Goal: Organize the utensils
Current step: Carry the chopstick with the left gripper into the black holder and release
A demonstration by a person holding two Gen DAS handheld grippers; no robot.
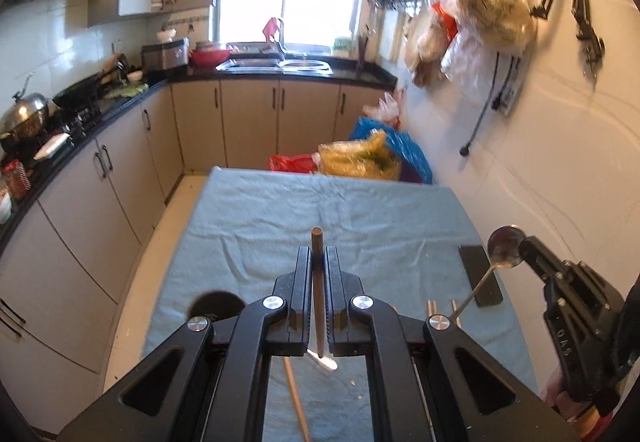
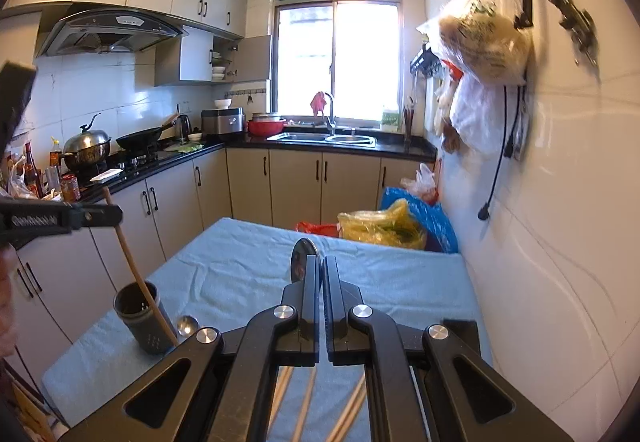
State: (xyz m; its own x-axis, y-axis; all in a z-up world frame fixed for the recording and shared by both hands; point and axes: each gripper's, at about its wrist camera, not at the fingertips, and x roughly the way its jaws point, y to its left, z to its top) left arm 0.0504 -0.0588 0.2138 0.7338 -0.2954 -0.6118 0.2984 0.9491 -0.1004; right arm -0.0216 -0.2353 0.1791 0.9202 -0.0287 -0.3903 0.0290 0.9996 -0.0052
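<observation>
Wooden chopstick (image 1: 318, 282) clamped in closed left gripper (image 1: 319, 258), metal spoon (image 2: 300, 260) pinched in closed right gripper (image 2: 321, 266), dark utensil holder (image 2: 138, 318) near blue-clothed table's (image 2: 248, 262) left edge, black phone (image 1: 479, 274) by right edge.

Far half of cloth (image 2: 248, 262) open; holder (image 2: 140, 316) blocks near-left, phone (image 1: 480, 276) by wall

Utensil holder (image 2: 138, 316) stands on table cloth (image 2: 248, 266), left side; small spoon (image 2: 187, 324) lies just right of it; chopsticks (image 2: 304, 402) lie near edge; flat slab (image 1: 480, 276) right side — bags (image 2: 380, 228) on floor behind table.
</observation>
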